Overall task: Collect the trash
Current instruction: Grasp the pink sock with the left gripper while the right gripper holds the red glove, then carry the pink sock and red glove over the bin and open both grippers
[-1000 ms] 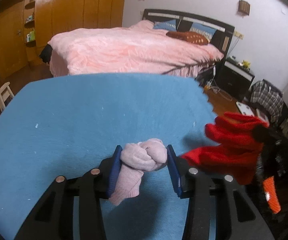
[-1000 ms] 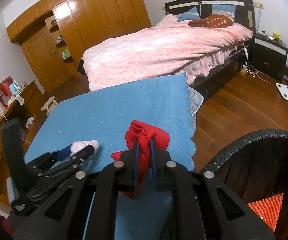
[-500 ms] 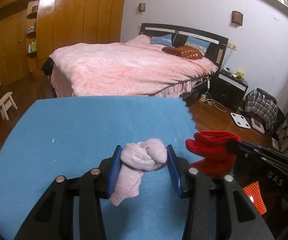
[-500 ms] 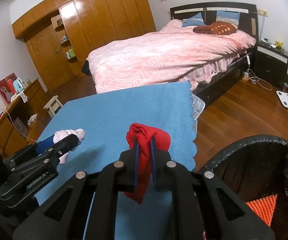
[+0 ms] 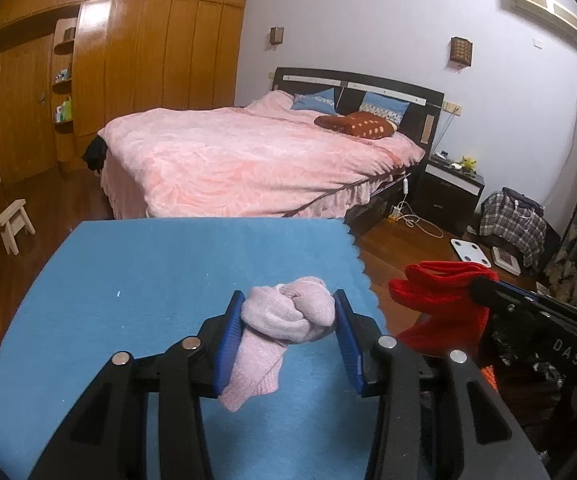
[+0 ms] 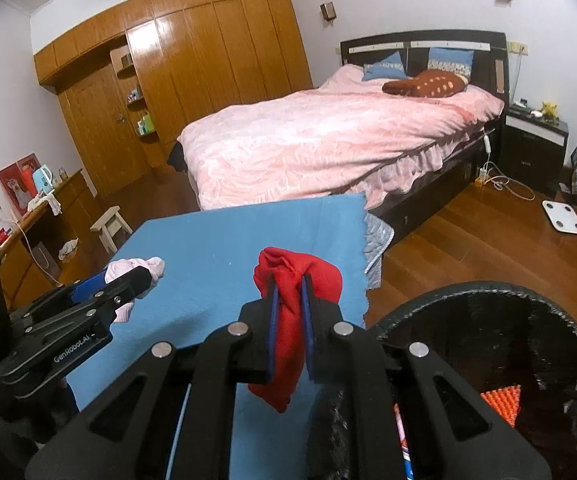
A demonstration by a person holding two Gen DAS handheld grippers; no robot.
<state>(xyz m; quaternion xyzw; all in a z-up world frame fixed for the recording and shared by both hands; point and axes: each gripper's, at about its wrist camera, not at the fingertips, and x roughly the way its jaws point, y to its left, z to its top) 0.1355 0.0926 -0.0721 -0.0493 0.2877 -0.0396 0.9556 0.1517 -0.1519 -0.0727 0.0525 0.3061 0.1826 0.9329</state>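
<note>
Left tongs clamp a knotted pink sock above the blue-covered counter. Right tongs, nearly shut, pinch a red cloth (hanging limp) near the counter's right edge, w/ a black-lined trash bin just right of it.

Warm indoor light, fairly dim, puts glare streaks on the wardrobe doors far ahead of the tool. Fisheye bends both views hard, with black vignette corners. Focus is fair throughout; colours look grainy.
</note>
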